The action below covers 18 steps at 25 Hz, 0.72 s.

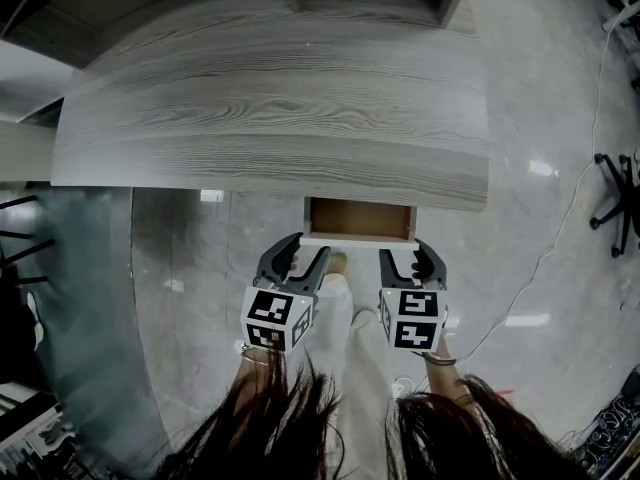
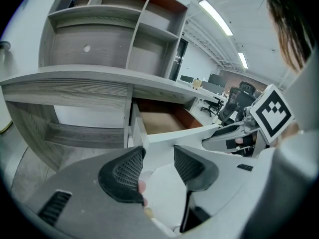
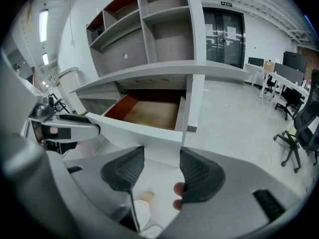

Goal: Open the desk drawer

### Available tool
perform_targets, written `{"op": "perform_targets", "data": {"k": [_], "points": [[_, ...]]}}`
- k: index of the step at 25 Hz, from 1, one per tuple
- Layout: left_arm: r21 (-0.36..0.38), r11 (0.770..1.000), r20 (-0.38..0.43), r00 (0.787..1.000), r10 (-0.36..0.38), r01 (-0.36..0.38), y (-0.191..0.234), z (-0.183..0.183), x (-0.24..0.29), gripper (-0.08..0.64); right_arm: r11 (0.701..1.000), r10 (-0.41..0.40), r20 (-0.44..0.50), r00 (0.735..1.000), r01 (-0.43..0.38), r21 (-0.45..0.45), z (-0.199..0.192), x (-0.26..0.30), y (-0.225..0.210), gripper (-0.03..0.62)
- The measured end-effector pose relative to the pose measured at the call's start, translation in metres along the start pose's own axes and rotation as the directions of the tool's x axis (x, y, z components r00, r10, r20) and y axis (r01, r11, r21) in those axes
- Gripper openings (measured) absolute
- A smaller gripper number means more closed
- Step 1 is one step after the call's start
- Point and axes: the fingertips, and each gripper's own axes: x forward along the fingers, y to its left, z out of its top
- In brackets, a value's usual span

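Observation:
The grey wood-grain desk (image 1: 270, 118) has a drawer (image 1: 360, 219) standing pulled partly out, its brown bottom showing and nothing visible inside. In the gripper views the same drawer (image 2: 164, 121) (image 3: 149, 111) shows a white front panel (image 3: 142, 133). My left gripper (image 1: 297, 260) hovers just before the left end of that panel, jaws open with nothing between them (image 2: 158, 166). Open too, my right gripper (image 1: 412, 260) is at the panel's right end, empty (image 3: 160, 168). Whether either one touches the panel I cannot tell.
Open shelves (image 2: 114, 29) rise above the desk top. Office chairs (image 1: 620, 203) (image 3: 299, 128) stand on the shiny floor to the right, with a thin cable (image 1: 560, 238) trailing across it. The person's pale trousers (image 1: 350, 358) hang below the grippers.

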Motion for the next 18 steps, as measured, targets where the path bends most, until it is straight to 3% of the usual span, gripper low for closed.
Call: {"op": "perform_targets", "data": {"k": [18], "points": [[0.005, 1.0, -0.022, 1.0, -0.008, 0.008, -0.0004, -0.0081, 0.0031, 0.19, 1.0, -0.007, -0.024, 1.0, 0.007, -0.01, -0.0078, 0.004, -0.0011, 0.227]]}}
